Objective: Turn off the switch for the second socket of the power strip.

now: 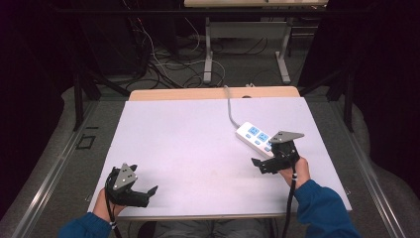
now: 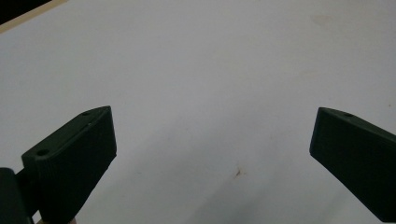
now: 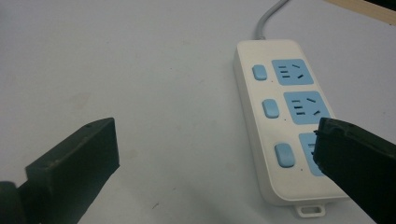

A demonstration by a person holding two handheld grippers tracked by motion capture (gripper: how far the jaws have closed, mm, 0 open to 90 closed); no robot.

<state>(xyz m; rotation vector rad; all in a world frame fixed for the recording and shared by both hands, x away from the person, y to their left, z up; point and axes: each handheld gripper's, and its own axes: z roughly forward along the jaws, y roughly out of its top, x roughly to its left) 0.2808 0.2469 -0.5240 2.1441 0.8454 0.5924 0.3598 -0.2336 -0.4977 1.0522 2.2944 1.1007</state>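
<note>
Dark curtains and loose cables ring a pale worktop (image 1: 188, 148) that carries one white power strip (image 1: 253, 136) with blue sockets and blue switches, its grey cord (image 1: 229, 106) running off over the far edge.

The right gripper (image 1: 261, 165) hangs just above the near end of the strip, its fingers (image 3: 74, 163) spread wide with nothing between them. In the right gripper view, one finger overlaps the nearest blue socket (image 3: 309, 156) at the strip's near end, the other stands over bare worktop well off to the side, and the nearest switch (image 3: 284, 155) lies between them, closer to the finger over the socket. No plug sits in any socket, and no pad presses on the strip.

The left gripper (image 1: 143, 194) rests low at the near edge, well apart from the strip, its fingers (image 2: 74, 158) also apart over bare surface.

Judging from this, whatever the right hand means to do at the strip's switches or near socket looks either just finished or not begun; no indicator light tells which.
</note>
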